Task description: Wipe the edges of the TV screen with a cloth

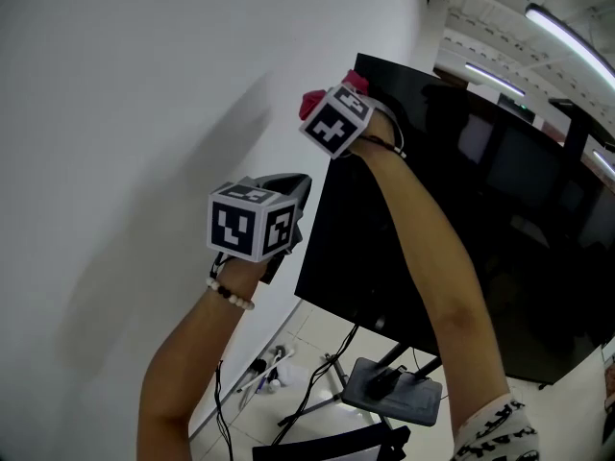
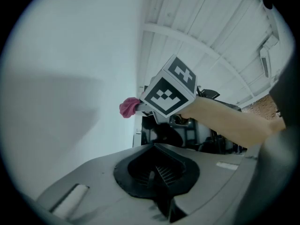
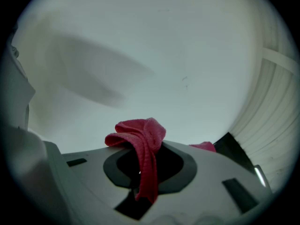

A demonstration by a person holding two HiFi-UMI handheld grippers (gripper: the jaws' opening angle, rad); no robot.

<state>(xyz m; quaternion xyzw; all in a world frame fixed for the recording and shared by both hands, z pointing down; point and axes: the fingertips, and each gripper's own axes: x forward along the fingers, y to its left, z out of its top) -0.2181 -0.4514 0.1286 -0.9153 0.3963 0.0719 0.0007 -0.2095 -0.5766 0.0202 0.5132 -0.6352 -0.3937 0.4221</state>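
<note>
Left tool (image 2: 157, 175), centre-left of head view: jaws together, empty, parked beside TV (image 1: 461, 257) as a spare. Right tool (image 3: 140, 172), top centre, is clamped on red cloth (image 1: 313, 104) at TV's upper-left corner, prob. to run along its edge.

A soft, nubbly pink cloth (image 3: 140, 142) of towelling weave is seen pinched in the right gripper (image 3: 144, 171). The gripper's grey shell is read as smooth matt plastic, set around a black, rubbery-looking collar (image 3: 183, 170). The same matt grey plastic is shown on the left gripper (image 2: 157, 173), with ribbed dark pads (image 2: 165, 172) inside its opening. Beside the right gripper, the TV screen (image 1: 480, 229) is rendered glossy black and mirror-like. Ahead of both grippers, the wall (image 1: 125, 113) is finished in plain matt white.
</note>
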